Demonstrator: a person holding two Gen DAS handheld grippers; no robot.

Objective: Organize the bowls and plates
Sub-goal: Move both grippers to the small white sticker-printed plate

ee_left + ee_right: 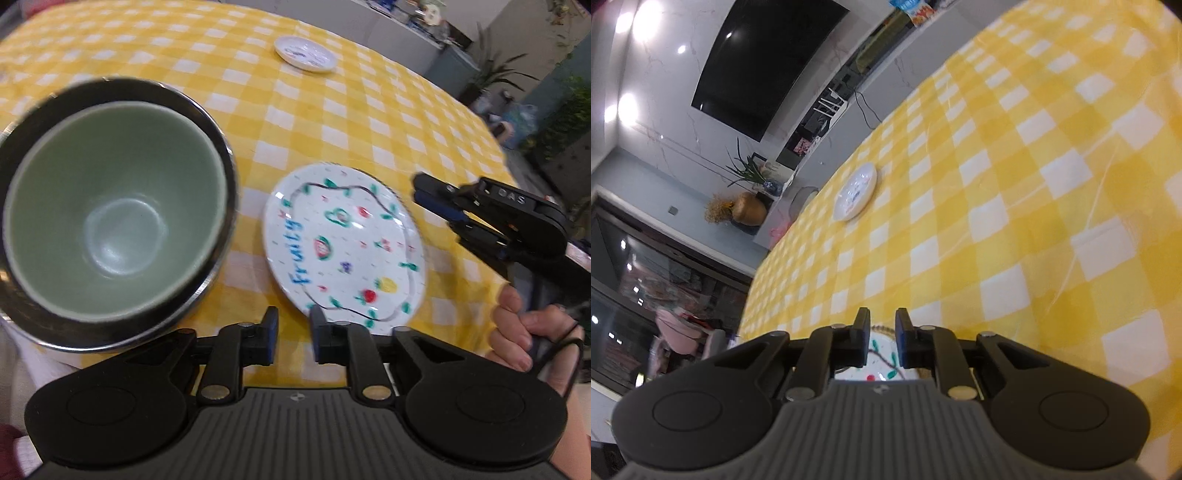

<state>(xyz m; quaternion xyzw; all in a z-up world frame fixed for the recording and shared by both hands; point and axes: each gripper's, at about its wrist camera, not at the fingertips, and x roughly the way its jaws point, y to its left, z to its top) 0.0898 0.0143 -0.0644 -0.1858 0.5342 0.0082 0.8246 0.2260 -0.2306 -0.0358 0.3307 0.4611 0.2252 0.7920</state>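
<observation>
While I look down the left wrist camera, my left gripper (293, 325) hangs over the near rim of the fruit plate (343, 243), its jaws a small way apart with nothing pinched between them. The plate lies flat on the yellow checked tablecloth (332, 122), face up; its blue lettering runs from the near edge away from me, tilted a little to the right. Just left of it, not touching, the green bowl (110, 206) sits nested upright inside the steel bowl (207, 110), both mouths up. A small white plate (304, 53) lies flat, well apart, at the far side. My right gripper (428, 195) comes in from the right, its tips just beside the plate's right rim; the right wrist view shows its jaws narrowly parted, gripping nothing, with the plate's edge below them. A hand (524, 332) holds its handle.
</observation>
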